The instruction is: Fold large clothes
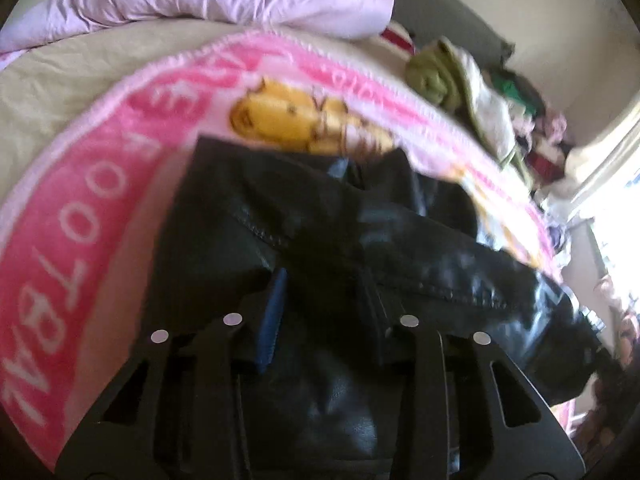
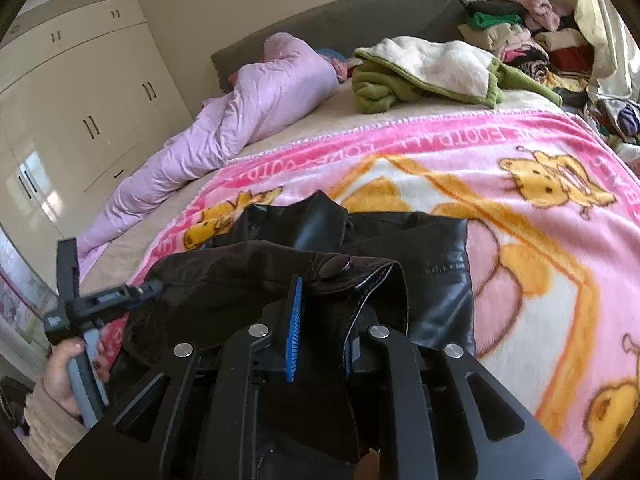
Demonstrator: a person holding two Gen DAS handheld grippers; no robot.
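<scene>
On the pink cartoon blanket (image 2: pixel 520 208) that covers the bed (image 2: pixel 304 128) lies the black leather jacket (image 2: pixel 440 272), bunched near the blanket's near edge; we judge it spread there because the blanket gives a broad flat ground for folding a large garment.

Right tool (image 2: pixel 320 332): its blue-padded fingers (image 2: pixel 294 332) are clenched on a hem of the jacket beside a dark snap button (image 2: pixel 335 266), the fabric rising between them; we read this grip as an anchor that keeps one corner lifted while the other side is gathered.

Left tool (image 1: pixel 320 316): in its own view it points down into the dark leather, one blue pad (image 1: pixel 274 312) visible against the material and folds of the jacket filling the gap; whether the pads truly press the leather we cannot tell, since blur and black on black hide the contact; from the right wrist view the same tool (image 2: pixel 132 292) appears at the jacket's left edge, carried by the person's hand (image 2: pixel 70 376).

Outward: a lilac quilt (image 2: pixel 240 120) is rolled along the far side, a green and cream fleece (image 2: pixel 424 72) lies by the grey headboard (image 2: pixel 340 16), and stacked clothes (image 2: pixel 532 36) occupy the corner, so the centre is left free for work; cream wardrobes (image 2: pixel 80 92) close the scene.

We judge the fold as barely begun, both tools set at opposite edges to draw the jacket flat.
</scene>
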